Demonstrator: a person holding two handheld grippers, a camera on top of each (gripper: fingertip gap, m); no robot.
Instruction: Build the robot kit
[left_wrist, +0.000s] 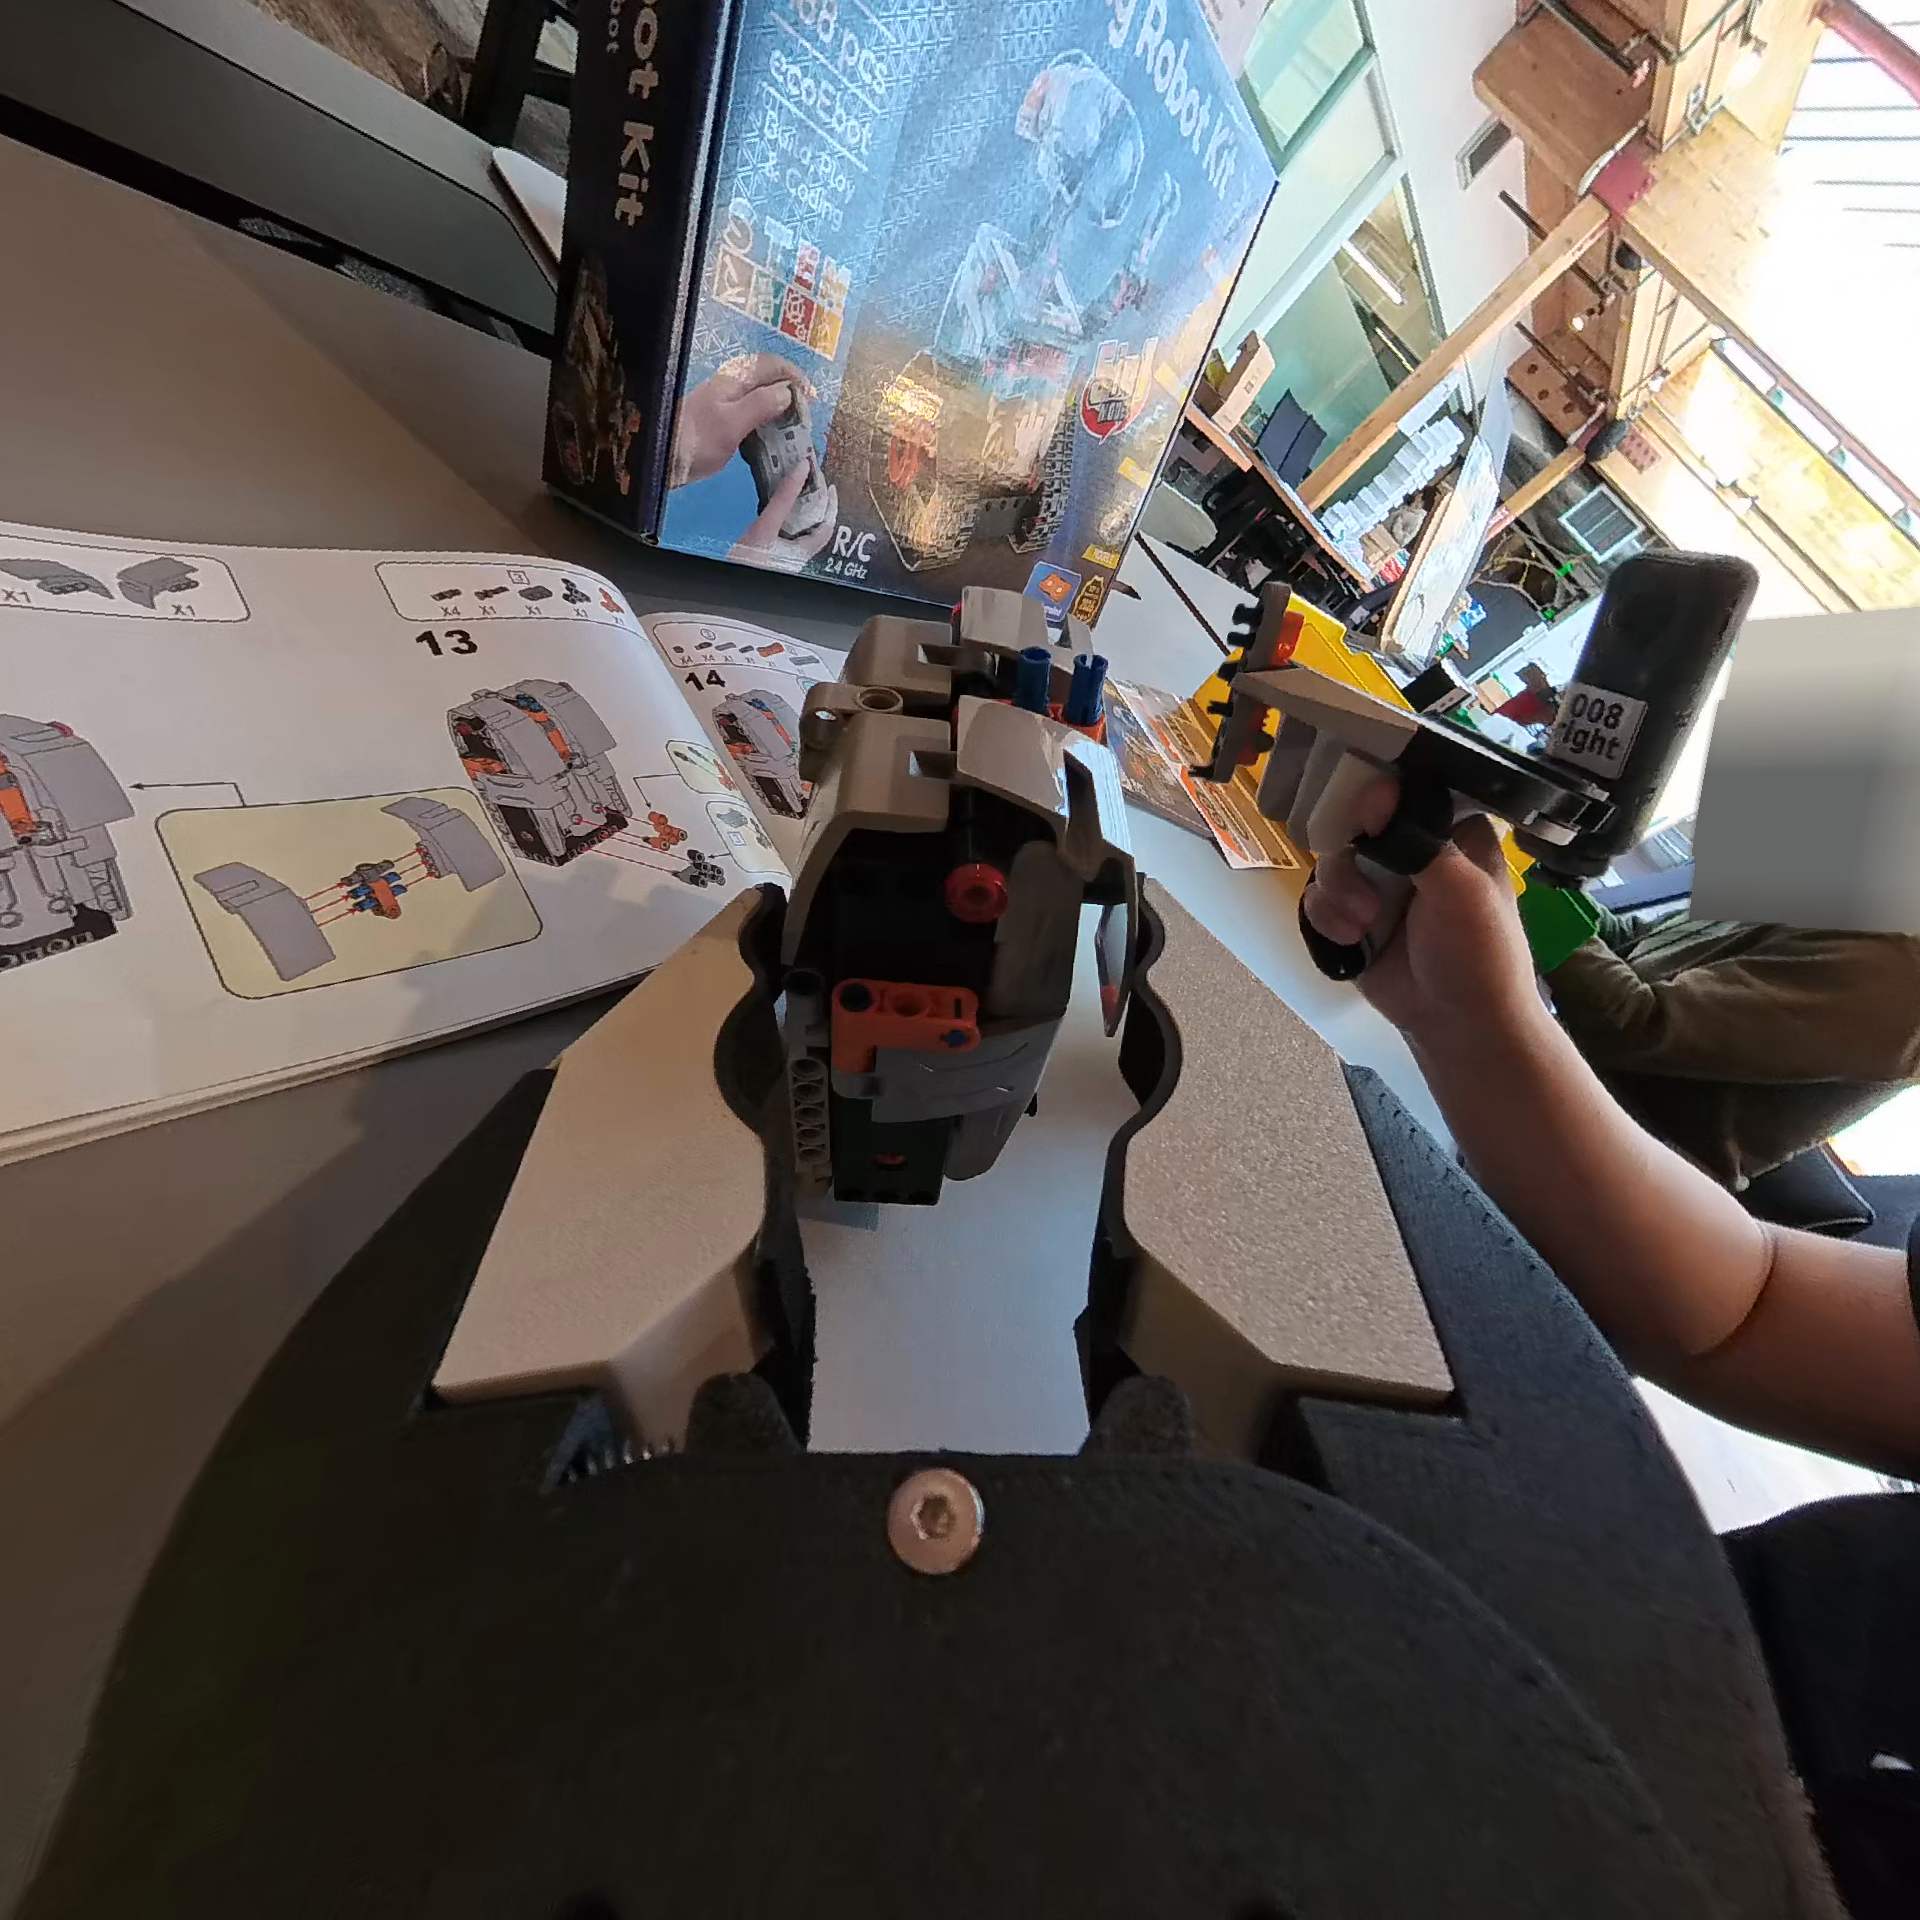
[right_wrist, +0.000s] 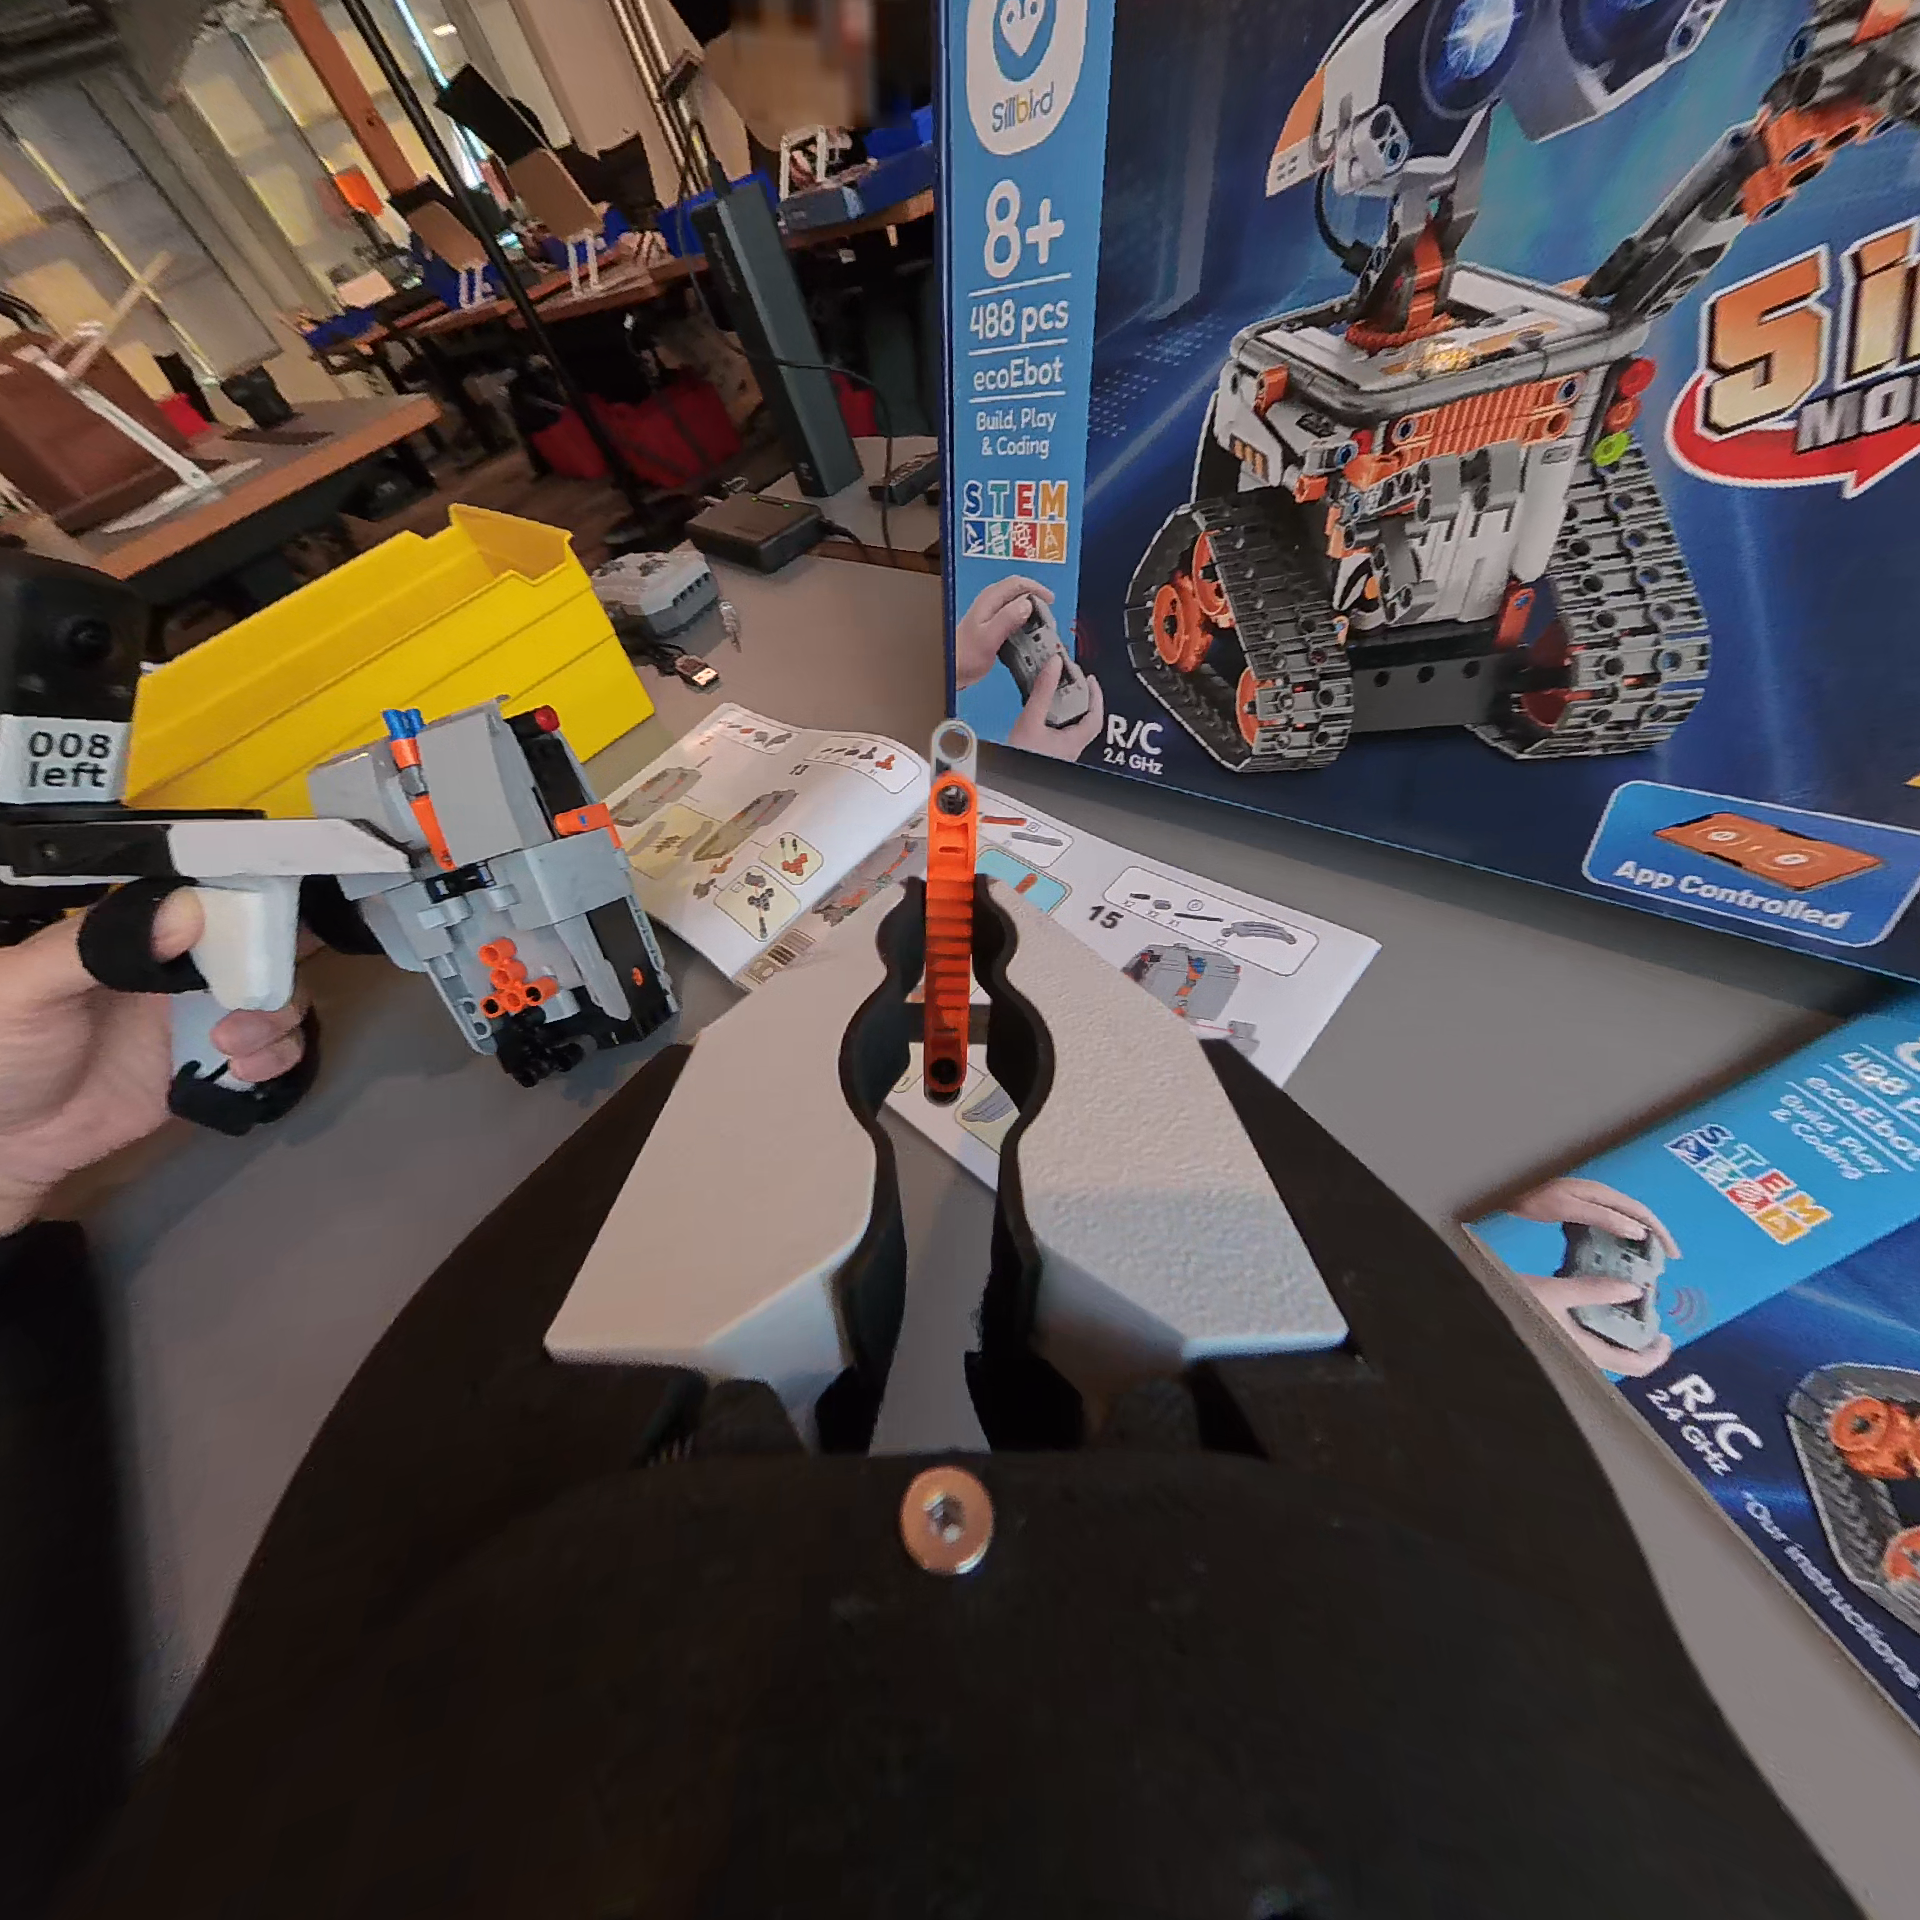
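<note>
My left gripper (left_wrist: 951, 935) is shut on a grey, black and orange brick-built robot body (left_wrist: 935, 914) and holds it above the table. The body has two blue pins (left_wrist: 1060, 681) on its far end. It also shows in the right wrist view (right_wrist: 499, 883), held by the left gripper (right_wrist: 416, 842) at the left. My right gripper (right_wrist: 948, 904) is shut on a slim orange toothed beam (right_wrist: 948, 935) with a grey link (right_wrist: 953, 750) at its top, held upright. In the left wrist view the right gripper (left_wrist: 1247, 717) is to the right of the body, apart from it.
An open instruction booklet (left_wrist: 343, 810) lies on the grey table (left_wrist: 208, 416); it also shows in the right wrist view (right_wrist: 1195, 925). A big blue kit box (right_wrist: 1455, 416) stands behind it. A yellow bin (right_wrist: 416, 634) is at the left. A blue leaflet (right_wrist: 1766, 1299) lies at the right.
</note>
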